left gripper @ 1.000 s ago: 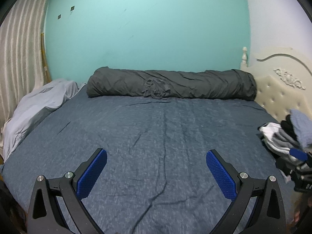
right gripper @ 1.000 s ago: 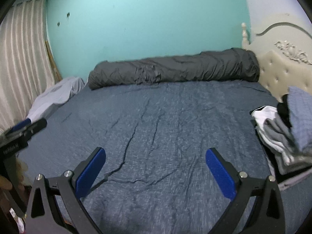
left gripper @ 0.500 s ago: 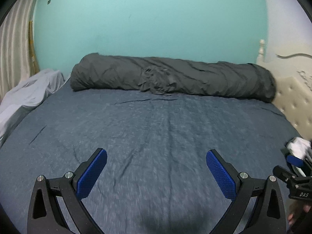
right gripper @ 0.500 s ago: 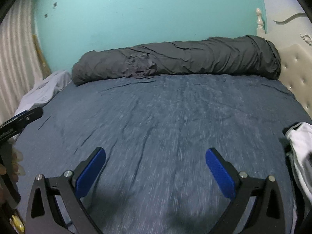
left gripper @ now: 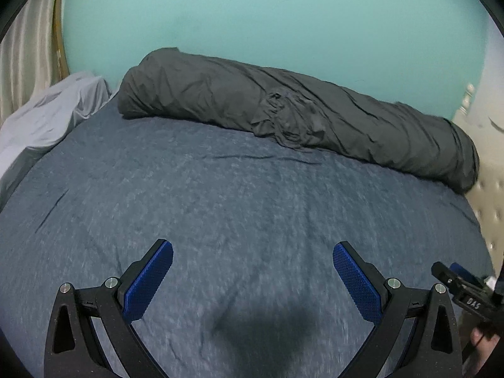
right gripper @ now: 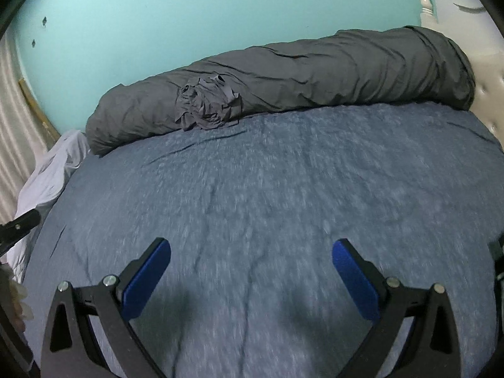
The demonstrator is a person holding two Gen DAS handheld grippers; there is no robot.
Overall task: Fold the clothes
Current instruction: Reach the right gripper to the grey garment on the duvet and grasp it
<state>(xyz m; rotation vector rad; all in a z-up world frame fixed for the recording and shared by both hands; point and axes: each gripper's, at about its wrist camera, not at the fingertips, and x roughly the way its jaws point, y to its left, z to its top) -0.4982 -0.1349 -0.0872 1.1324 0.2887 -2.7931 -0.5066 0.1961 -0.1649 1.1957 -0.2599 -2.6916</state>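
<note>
A crumpled dark grey garment (left gripper: 283, 119) (right gripper: 208, 104) lies bunched against the front of a long rolled duvet at the far side of the bed. My left gripper (left gripper: 252, 247) hovers open over the blue bedsheet, well short of the garment, with nothing between its blue pads. My right gripper (right gripper: 252, 242) is likewise open and empty above the sheet. In the left wrist view the right gripper (left gripper: 466, 289) shows at the right edge with a hand below it. A tip of the left gripper (right gripper: 19, 226) shows at the left edge of the right wrist view.
The rolled dark grey duvet (left gripper: 346, 126) (right gripper: 315, 72) spans the back of the bed along a teal wall. A blue sheet (left gripper: 220, 204) covers the mattress. Pale grey bedding (left gripper: 47, 119) is heaped at the left; a cream tufted headboard (left gripper: 485, 195) stands right.
Both grippers have moved forward over the bed toward the duvet and garment. The pile of clothes at the right edge has dropped out of view. Both stay open.
</note>
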